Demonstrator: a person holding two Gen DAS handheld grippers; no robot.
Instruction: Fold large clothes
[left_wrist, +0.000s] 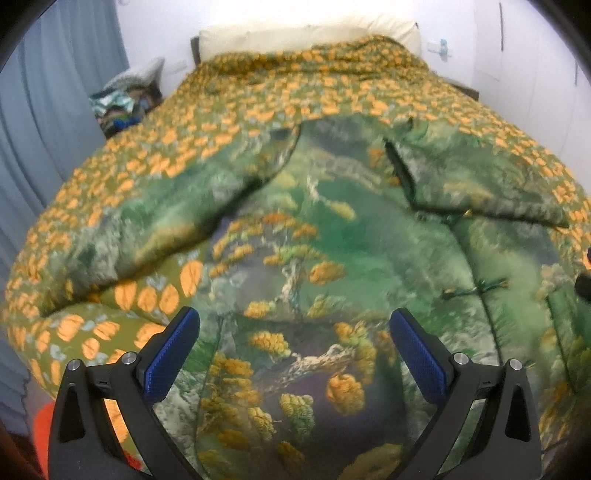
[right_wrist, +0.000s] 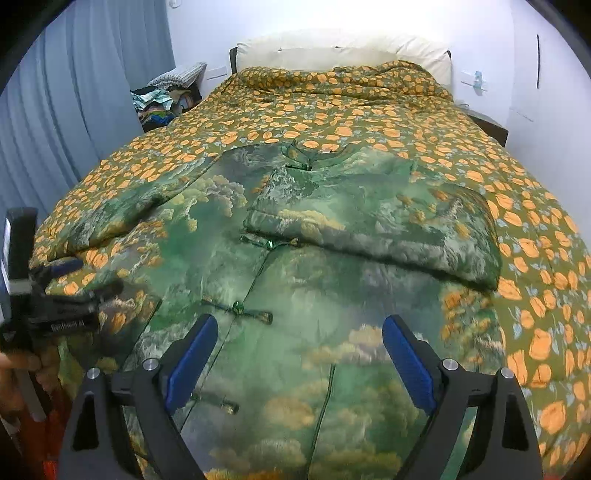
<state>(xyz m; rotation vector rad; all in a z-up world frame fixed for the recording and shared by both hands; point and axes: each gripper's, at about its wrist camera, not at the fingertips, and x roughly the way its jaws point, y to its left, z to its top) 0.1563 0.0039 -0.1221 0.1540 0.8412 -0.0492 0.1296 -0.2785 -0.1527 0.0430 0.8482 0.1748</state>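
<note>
Right claw first: blue-padded fingers spread wide apart, nothing between them, hanging just above the lower front of the green jacket. Between the fingers you can see the jacket's central closure running up, with knot buttons fastened along it. Over to the left edge of this view, there's the left claw, a dark, blurred shape low over the jacket's edge, with the person's hand gripping its handle.

Switching to the left wrist view: left claw also gaping open, both blue pads clear of the fabric, poised above a patch of jacket printed with golden trees. The picture is soft with blur here.

Now the jacket itself. It lies spread flat on the bed, front side up, collar pointing toward the pillows. Its right-hand sleeve is folded across the chest, lying over the body panel just above one of the knot buttons. The other sleeve stretches out toward the left, resting on the orange-leaf quilt that covers the bed. Beyond the bed's left corner sits a heap of clothes, next to a grey curtain.
</note>
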